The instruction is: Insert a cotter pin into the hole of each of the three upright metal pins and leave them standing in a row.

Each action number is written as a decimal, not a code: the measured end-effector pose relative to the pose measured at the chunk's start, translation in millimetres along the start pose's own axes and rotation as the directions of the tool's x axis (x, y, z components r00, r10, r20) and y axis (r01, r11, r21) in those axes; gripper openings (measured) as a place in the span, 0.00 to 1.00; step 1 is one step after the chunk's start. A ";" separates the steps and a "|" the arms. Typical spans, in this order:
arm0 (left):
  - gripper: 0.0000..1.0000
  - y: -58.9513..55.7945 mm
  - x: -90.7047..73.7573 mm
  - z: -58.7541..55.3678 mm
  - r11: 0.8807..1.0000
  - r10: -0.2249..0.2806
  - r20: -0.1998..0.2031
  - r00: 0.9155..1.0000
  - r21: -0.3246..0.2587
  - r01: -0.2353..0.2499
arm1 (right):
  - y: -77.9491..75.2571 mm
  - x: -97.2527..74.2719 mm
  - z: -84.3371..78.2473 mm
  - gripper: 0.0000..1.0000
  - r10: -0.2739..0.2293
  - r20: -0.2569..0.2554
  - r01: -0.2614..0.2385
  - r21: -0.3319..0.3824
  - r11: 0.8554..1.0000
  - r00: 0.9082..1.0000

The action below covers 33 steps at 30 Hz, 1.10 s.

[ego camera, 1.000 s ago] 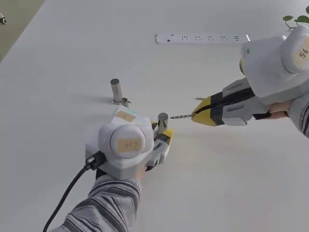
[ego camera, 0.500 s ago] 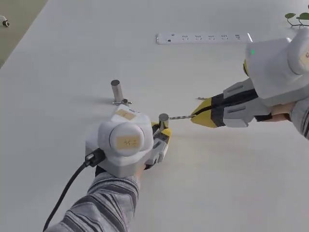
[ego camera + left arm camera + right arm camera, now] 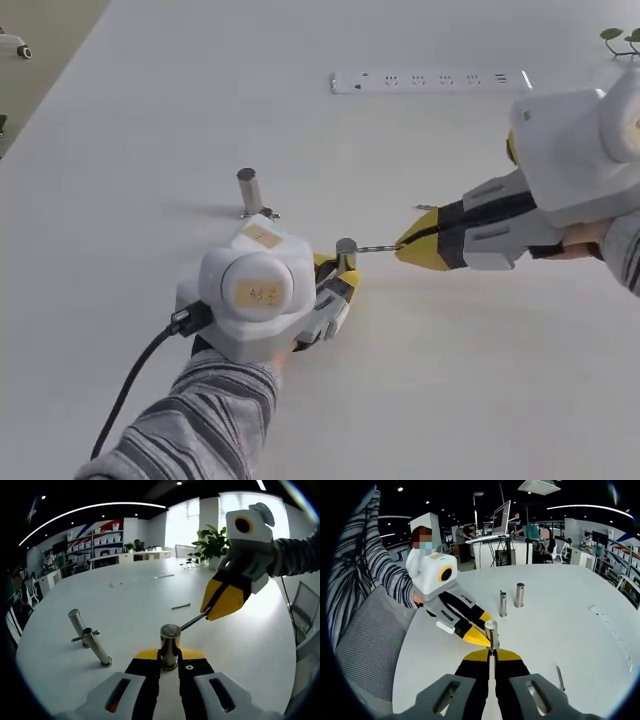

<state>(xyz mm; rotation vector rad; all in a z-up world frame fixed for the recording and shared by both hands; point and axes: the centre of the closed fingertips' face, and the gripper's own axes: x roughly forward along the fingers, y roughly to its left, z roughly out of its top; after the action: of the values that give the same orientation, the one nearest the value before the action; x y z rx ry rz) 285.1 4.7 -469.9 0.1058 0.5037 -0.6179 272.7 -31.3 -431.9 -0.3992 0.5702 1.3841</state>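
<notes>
At the white bench's (image 3: 450, 380) middle, my left claw (image 3: 340, 282) clamps the upright grey steel pin (image 3: 345, 250), my right claw (image 3: 405, 246) pinches the thin wire cotter pin (image 3: 378, 246) level, tip meeting it from the right.

Held pin (image 3: 345, 247): short silvery cylinder with a flat top, upright on the white table, its lower part clamped in the left gripper (image 3: 340, 272).
Carried cotter pin (image 3: 378, 247): thin metal wire, level, gripped at its right end by the right gripper (image 3: 402, 245); its free tip meets the held pin just under the top. Whether it is in the hole cannot be told.
Far pin (image 3: 248, 188): same make, upright, far left of the held pin.
Second pin (image 3: 95, 646): just beside the far pin, with a seated cotter pin (image 3: 82, 638) crosswise near its top.
Loose cotter pin (image 3: 425, 208): flat on the table, far right of the held pin.
</notes>
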 end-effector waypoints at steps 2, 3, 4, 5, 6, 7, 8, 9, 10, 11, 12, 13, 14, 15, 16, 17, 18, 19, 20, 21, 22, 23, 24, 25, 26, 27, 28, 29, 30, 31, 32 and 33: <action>0.09 -0.2 0.1 -0.1 1.000 -0.004 -0.001 1.000 0.001 0.004 | -0.4 1.8 -2.8 0.00 0.001 -0.005 -0.001 -0.006 1.000 1.000; 0.09 -0.5 -0.1 -0.2 1.000 -0.005 -0.001 1.000 0.004 0.005 | -0.1 2.9 -4.1 0.00 0.002 -0.010 -0.002 -0.013 1.000 1.000; 0.09 -0.7 -0.1 -0.2 1.000 -0.008 -0.002 1.000 0.011 0.008 | 0.0 4.2 -5.1 0.00 0.001 -0.014 -0.001 -0.016 1.000 1.000; 0.09 -0.9 -0.1 -0.2 1.000 -0.008 -0.002 1.000 0.013 0.008 | -0.2 5.3 -5.6 0.00 0.000 -0.015 0.000 -0.016 1.000 1.000; 0.09 -1.0 -0.1 -0.2 1.000 -0.009 -0.003 1.000 0.014 0.009 | 0.9 6.3 -6.0 0.00 0.000 -0.018 0.000 -0.018 1.000 1.000; 0.09 -1.2 0.2 -0.2 1.000 -0.009 -0.003 1.000 0.015 0.009 | 1.7 7.8 -6.1 0.00 -0.001 -0.023 0.000 -0.032 0.999 1.000; 0.09 -1.2 0.2 -0.2 1.000 -0.009 -0.003 1.000 0.017 0.009 | 2.2 8.9 -6.5 0.00 -0.002 -0.030 0.001 -0.042 0.999 1.000; 0.09 -1.5 0.2 -0.2 1.000 -0.009 -0.004 1.000 0.021 0.009 | 2.2 10.4 -7.1 0.00 -0.003 -0.040 0.001 -0.066 0.998 0.999; 0.09 -1.6 0.2 -0.3 1.000 -0.009 -0.005 1.000 0.022 0.009 | 2.4 11.4 -7.1 0.00 -0.005 -0.045 0.001 -0.079 0.997 0.999; 0.09 -1.7 0.3 -0.3 1.000 -0.008 -0.005 1.000 0.022 0.008 | 1.9 12.5 -7.8 0.00 -0.006 -0.054 0.002 -0.087 0.996 0.999; 0.09 -1.6 0.3 -0.6 1.000 -0.005 -0.006 1.000 0.021 0.005 | 1.8 11.7 -6.5 0.00 -0.006 -0.053 0.001 -0.091 0.996 0.999; 0.09 -1.9 0.4 -0.7 1.000 -0.005 -0.006 1.000 0.017 0.005 | 1.3 11.0 -6.9 0.00 -0.007 -0.058 0.001 -0.095 0.995 0.998; 0.09 -2.0 0.6 -0.7 1.000 -0.005 -0.006 1.000 0.016 0.005 | 1.4 10.6 -6.9 0.00 -0.008 -0.062 0.002 -0.106 0.994 0.998; 0.09 -2.1 0.5 -0.7 1.000 -0.004 -0.006 1.000 0.016 0.004 | 1.8 10.5 -6.9 0.00 -0.008 -0.065 0.001 -0.109 0.994 0.998; 0.09 -2.1 0.5 -0.8 1.000 -0.003 -0.006 1.000 0.016 0.003 | 2.5 10.4 -6.8 0.00 -0.008 -0.066 0.000 -0.108 0.994 0.998; 0.09 -2.4 0.3 -0.7 1.000 -0.002 -0.006 1.000 0.017 0.002 | 2.9 10.4 -6.7 0.00 -0.009 -0.070 0.001 -0.113 0.994 0.997; 0.09 -2.5 0.4 -0.8 1.000 -0.001 -0.006 1.000 0.017 0.001 | 3.6 10.1 -6.7 0.00 -0.009 -0.074 0.001 -0.117 0.993 0.997; 0.09 -2.5 0.3 -1.1 1.000 0.000 -0.007 1.000 0.016 0.000 | 4.0 10.2 -6.2 0.00 -0.010 -0.076 0.001 -0.121 0.993 0.997; 0.09 -2.5 0.4 -1.3 1.000 0.001 -0.007 1.000 0.015 -0.001 | 4.9 10.3 -5.7 0.00 -0.011 -0.079 0.001 -0.125 0.992 0.997; 0.09 -2.6 0.6 -1.3 1.000 0.001 -0.007 1.000 0.016 -0.001 | 5.2 10.7 -5.1 0.00 -0.013 -0.082 0.002 -0.136 0.991 0.997; 0.09 -2.7 0.8 -1.4 1.000 0.002 -0.007 1.000 0.017 -0.002 | 5.1 10.8 -4.8 0.00 -0.017 -0.091 0.002 -0.161 0.987 0.996; 0.09 -2.6 1.0 -1.4 1.000 0.003 -0.008 1.000 0.018 -0.003 | 5.5 11.2 -3.7 0.00 -0.017 -0.098 -0.002 -0.192 0.981 0.995; 0.09 -2.7 1.0 -1.5 1.000 0.004 -0.008 1.000 0.017 -0.004 | 5.1 11.7 -2.8 0.00 -0.025 -0.108 0.001 -0.219 0.976 0.994; 0.09 -2.7 0.9 -1.5 1.000 0.006 -0.008 1.000 0.015 -0.006 | 5.8 12.7 -1.8 0.00 -0.024 -0.107 0.000 -0.215 0.977 0.994; 0.09 -2.7 0.9 -1.4 1.000 0.008 -0.008 1.000 0.013 -0.008 | 5.6 13.3 -1.3 0.00 -0.023 -0.108 -0.001 -0.216 0.976 0.994; 0.09 -3.0 0.8 -1.4 1.000 0.011 -0.009 1.000 0.014 -0.011 | 4.8 14.3 -1.0 0.00 -0.025 -0.111 0.000 -0.223 0.975 0.993; 0.09 -3.0 0.7 -1.5 1.000 0.012 -0.009 1.000 0.015 -0.012 | 4.6 14.7 -1.0 0.00 -0.026 -0.114 -0.001 -0.229 0.973 0.993; 0.09 -2.9 0.8 -1.5 1.000 0.013 -0.009 1.000 0.011 -0.013 | 4.8 15.5 -0.6 0.00 -0.026 -0.118 -0.002 -0.237 0.972 0.993; 0.09 -2.9 0.8 -1.6 1.000 0.013 -0.009 1.000 0.007 -0.013 | 4.5 15.9 -0.2 0.00 -0.028 -0.118 -0.001 -0.239 0.971 0.993; 0.09 -2.7 1.0 -1.7 1.000 0.014 -0.009 1.000 0.003 -0.014 | 4.1 16.3 0.3 0.00 -0.028 -0.120 -0.001 -0.238 0.971 0.992; 0.09 -2.6 1.1 -1.8 1.000 0.016 -0.009 1.000 0.001 -0.016 | 3.8 16.7 0.5 0.00 -0.030 -0.120 0.000 -0.239 0.971 0.992; 0.09 -2.6 1.3 -1.8 1.000 0.017 -0.008 1.000 -0.001 -0.017 | 3.6 17.1 0.6 0.00 -0.030 -0.122 0.000 -0.240 0.971 0.992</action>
<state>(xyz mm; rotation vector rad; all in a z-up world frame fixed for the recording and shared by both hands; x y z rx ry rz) 283.7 2.3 -472.1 0.1114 0.5109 -0.6008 270.7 -16.7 -441.3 -0.6877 0.5019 1.4253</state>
